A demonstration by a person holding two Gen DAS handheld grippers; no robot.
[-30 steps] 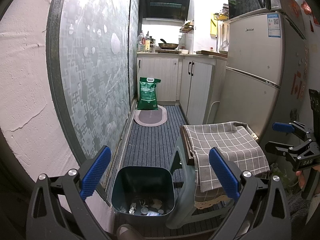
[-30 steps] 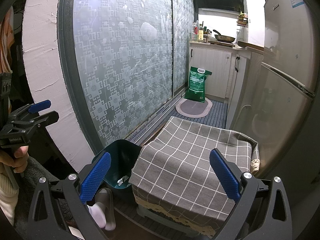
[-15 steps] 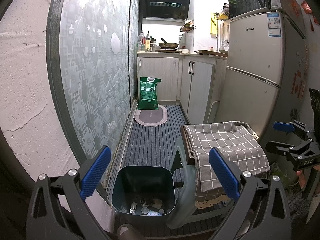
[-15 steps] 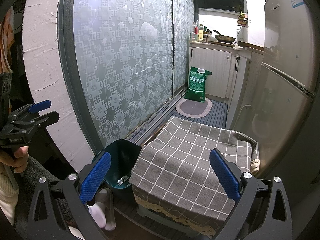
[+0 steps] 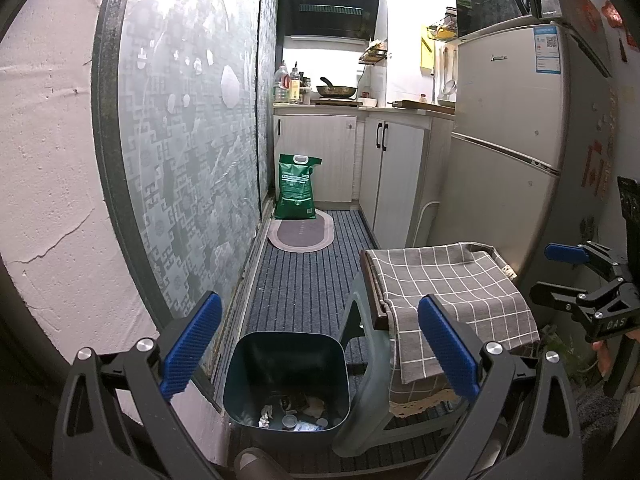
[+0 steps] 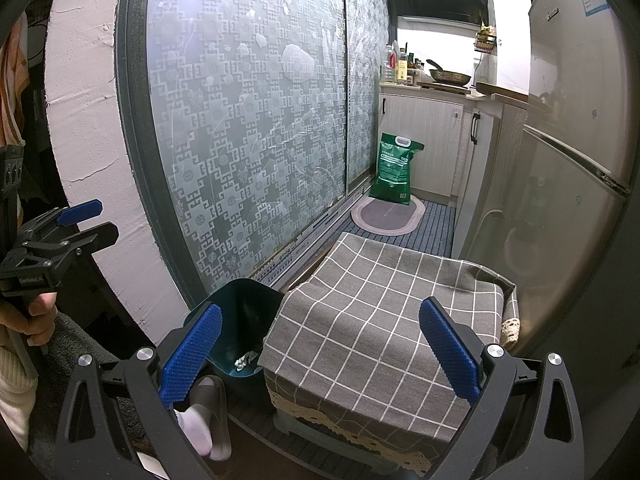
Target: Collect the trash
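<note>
Hovering above dark green trash bin (image 5: pixel 286 380), left tool (image 5: pixel 320 344) has jaws spread wide, nothing between blue pads. Right tool (image 6: pixel 320 344) also wide open and empty, held over checked cloth (image 6: pixel 384 312) on stool. Bin stands on striped floor mat (image 5: pixel 304 276), between glass sliding door (image 5: pixel 192 152) and stool, touching stool leg. Trash (image 5: pixel 296 414) lies at bin bottom: crumpled paper, small round lids. No loose trash visible on floor or cloth, so collecting seems mostly done. Both tools probably kept open for ready next pick.
</note>
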